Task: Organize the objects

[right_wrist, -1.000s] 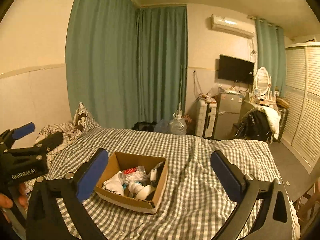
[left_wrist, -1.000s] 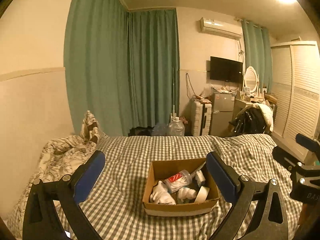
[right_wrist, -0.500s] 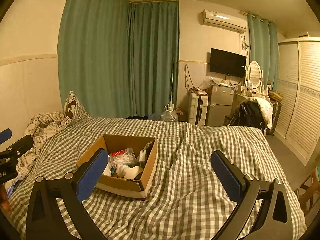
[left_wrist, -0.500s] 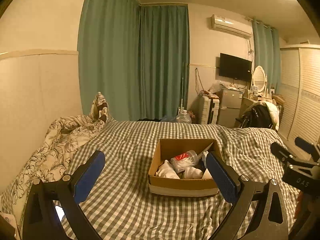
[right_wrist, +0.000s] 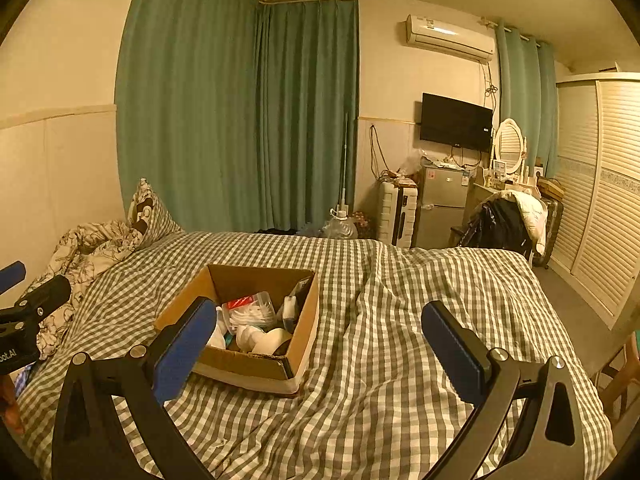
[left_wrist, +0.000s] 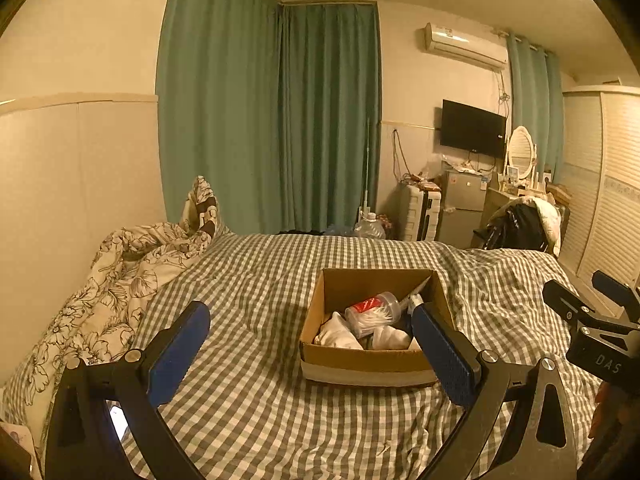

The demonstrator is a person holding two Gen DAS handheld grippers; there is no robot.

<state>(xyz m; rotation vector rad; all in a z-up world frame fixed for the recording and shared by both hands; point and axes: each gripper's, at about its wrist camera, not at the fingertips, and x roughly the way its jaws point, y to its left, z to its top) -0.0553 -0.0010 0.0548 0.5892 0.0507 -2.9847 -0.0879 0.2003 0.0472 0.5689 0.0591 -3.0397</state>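
Observation:
An open cardboard box (left_wrist: pixel 362 364) sits on the grey checked bedspread (left_wrist: pixel 256 392); it also shows in the right wrist view (right_wrist: pixel 304 320). Inside lie a clear tub with a red label (left_wrist: pixel 372 312), white crumpled items (left_wrist: pixel 336 334) and a tape roll (right_wrist: pixel 276 338). My left gripper (left_wrist: pixel 312 350) is open and empty, held above the bed in front of the box. My right gripper (right_wrist: pixel 320 344) is open and empty, to the right of the box. Each gripper shows at the edge of the other's view.
A floral duvet and pillow (left_wrist: pixel 132 260) are heaped at the bed's left by the wall. Beyond the bed stand a water jug (right_wrist: pixel 340 228), a suitcase (right_wrist: pixel 396 214), a small fridge (right_wrist: pixel 444 204), a chair with clothes (right_wrist: pixel 504 220) and a louvred wardrobe (right_wrist: pixel 600 208).
Both grippers have drifted over the bed while staying open. The box now sits a little nearer and lower in both views. Nothing has been picked up.

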